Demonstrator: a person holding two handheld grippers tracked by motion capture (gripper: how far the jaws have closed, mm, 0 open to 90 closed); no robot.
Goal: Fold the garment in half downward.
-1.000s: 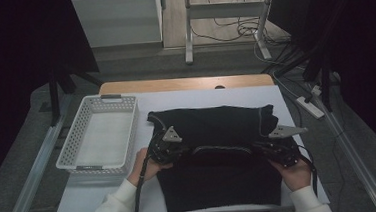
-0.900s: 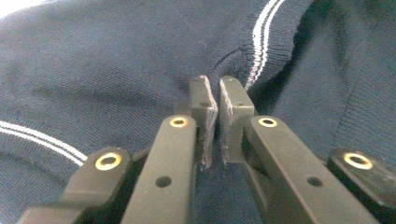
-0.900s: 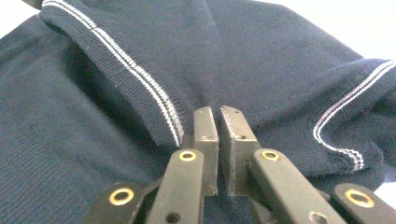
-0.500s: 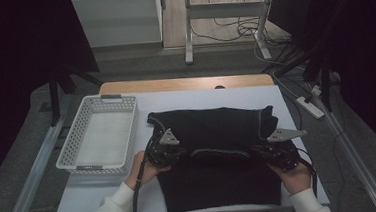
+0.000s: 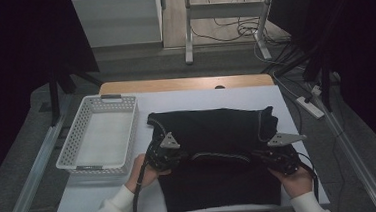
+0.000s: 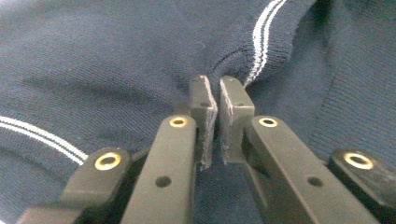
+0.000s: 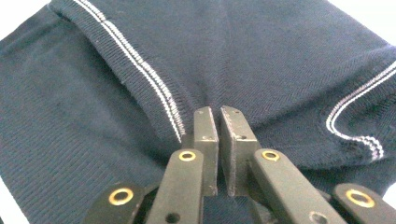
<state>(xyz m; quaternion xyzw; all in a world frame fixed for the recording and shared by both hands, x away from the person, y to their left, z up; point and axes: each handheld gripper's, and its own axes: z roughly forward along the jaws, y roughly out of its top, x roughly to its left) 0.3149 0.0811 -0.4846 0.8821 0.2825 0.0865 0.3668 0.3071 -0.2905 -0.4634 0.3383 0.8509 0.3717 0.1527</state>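
We see a navy knit sweater (image 5: pixel 214 154) lying mid-table on the white tabletop (image 5: pixel 185 98), partly folded: the far part doubled toward us, the near part flat and running to the table's front edge. The white twin stripes (image 7: pixel 140 70) mark ribbed hem or cuff bands.

The left gripper (image 5: pixel 165 155) sits at the sweater's left edge; in the left gripper view its jaws are almost together, a thin slit between the pads (image 6: pixel 204 100), tips pressed into the knit by a striped rib. We judge it pinches a fold of cloth, but the cloth between the pads is not clearly visible. The right gripper (image 5: pixel 280 157) sits at the right edge; its jaws are likewise nearly closed at a striped band, a pinch likely.

Handling, as we judge it: light, soft, floppy knit with no stiffness, so it sags and stretches when lifted. The ribbed edges are thicker and give the better hold; gripping a single layer risks it slipping out. Both sides should be taken level so the fold stays straight. It is not fragile, and snagging is the only risk.

The tabletop is smooth and white, so cloth slides easily. A white perforated basket (image 5: pixel 100 137) stands just left of the sweater. A wooden strip (image 5: pixel 184 83) runs along the far edge. The room is dim, with a grey floor, desk legs and cables (image 5: pixel 241 29) behind, and a power strip (image 5: pixel 310 106) at right.
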